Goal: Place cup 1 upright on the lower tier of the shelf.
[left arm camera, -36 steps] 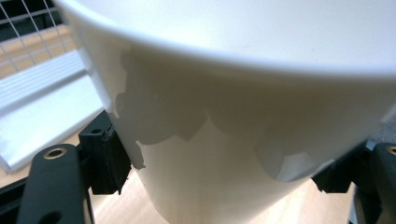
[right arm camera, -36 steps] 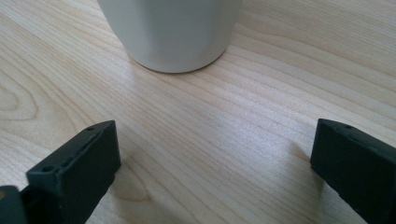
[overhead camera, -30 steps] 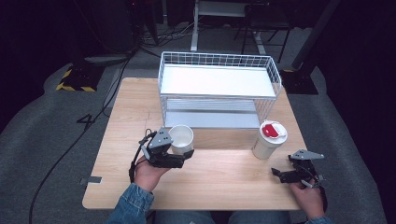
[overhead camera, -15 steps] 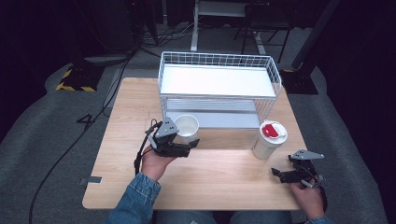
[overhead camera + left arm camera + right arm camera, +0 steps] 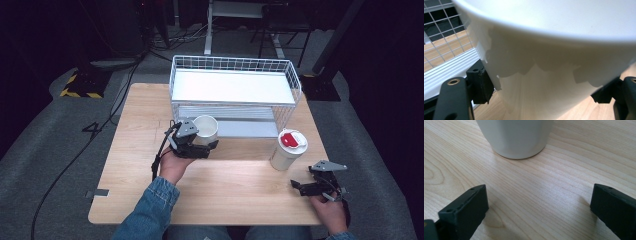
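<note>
Cup [image 5: 205, 129] pinched in my left gripper [image 5: 207, 146], just before the rack [image 5: 235, 107], not yet shelved. Right gripper [image 5: 300, 186] rests spread near the bench's right edge, lidded cup [image 5: 287, 150] untouched.

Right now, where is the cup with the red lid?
In the high view, the cup with the red lid stands at the table's right, just beyond the right gripper.

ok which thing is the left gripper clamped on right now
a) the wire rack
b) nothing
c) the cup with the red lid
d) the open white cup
d: the left gripper has its jaws pressed against the sides of the open white cup, seen close in the left gripper view.
</note>
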Action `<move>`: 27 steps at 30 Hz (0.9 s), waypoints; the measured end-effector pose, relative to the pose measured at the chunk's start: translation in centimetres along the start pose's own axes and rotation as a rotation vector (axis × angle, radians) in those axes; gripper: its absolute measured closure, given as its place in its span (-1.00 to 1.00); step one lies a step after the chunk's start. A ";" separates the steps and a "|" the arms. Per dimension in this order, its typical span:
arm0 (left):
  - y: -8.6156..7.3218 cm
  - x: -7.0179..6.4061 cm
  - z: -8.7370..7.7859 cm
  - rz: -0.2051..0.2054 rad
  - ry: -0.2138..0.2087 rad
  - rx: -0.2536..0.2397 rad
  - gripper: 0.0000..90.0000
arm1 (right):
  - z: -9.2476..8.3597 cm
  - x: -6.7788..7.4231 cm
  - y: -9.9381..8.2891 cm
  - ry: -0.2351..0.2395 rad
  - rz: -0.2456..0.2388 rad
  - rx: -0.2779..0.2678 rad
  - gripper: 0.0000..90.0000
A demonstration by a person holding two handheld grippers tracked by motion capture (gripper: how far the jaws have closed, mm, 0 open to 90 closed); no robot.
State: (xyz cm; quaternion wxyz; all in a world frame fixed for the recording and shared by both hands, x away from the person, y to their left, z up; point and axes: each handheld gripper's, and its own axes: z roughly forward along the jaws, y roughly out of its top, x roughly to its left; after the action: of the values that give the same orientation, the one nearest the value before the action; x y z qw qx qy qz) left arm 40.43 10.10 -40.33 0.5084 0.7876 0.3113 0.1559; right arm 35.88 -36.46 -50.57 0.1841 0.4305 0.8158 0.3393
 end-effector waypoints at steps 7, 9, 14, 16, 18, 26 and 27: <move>0.0 0.3 1.6 -0.010 0.026 -0.022 -0.51 | 0.0 0.0 0.0 0.000 0.000 0.000 -0.96; 0.0 0.2 2.1 -0.018 0.030 -0.023 -0.51 | 0.0 0.0 0.0 0.000 0.000 0.000 -0.96; 0.0 0.2 3.3 -0.024 0.048 -0.034 -0.51 | 0.0 0.0 0.0 0.000 0.000 0.000 -0.96; 0.0 0.3 3.9 -0.023 0.058 -0.038 -0.51 | 0.0 0.0 0.0 0.000 0.000 0.000 -0.96; 0.0 0.3 4.0 -0.019 0.059 -0.036 -0.50 | 0.0 0.0 0.0 0.000 0.000 0.000 -0.96; -0.2 0.5 5.7 -0.039 0.084 -0.026 -0.50 | 0.0 0.0 0.0 0.000 0.000 0.000 -0.96; -0.2 0.5 6.0 -0.039 0.087 -0.023 -0.50 | 0.0 0.0 0.0 0.000 0.000 0.000 -0.96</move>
State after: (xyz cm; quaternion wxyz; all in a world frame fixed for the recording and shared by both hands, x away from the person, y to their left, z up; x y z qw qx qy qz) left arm 44.13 6.30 -43.14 0.5062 0.7679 0.3468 0.1836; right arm 35.88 -36.47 -50.57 0.1840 0.4305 0.8159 0.3393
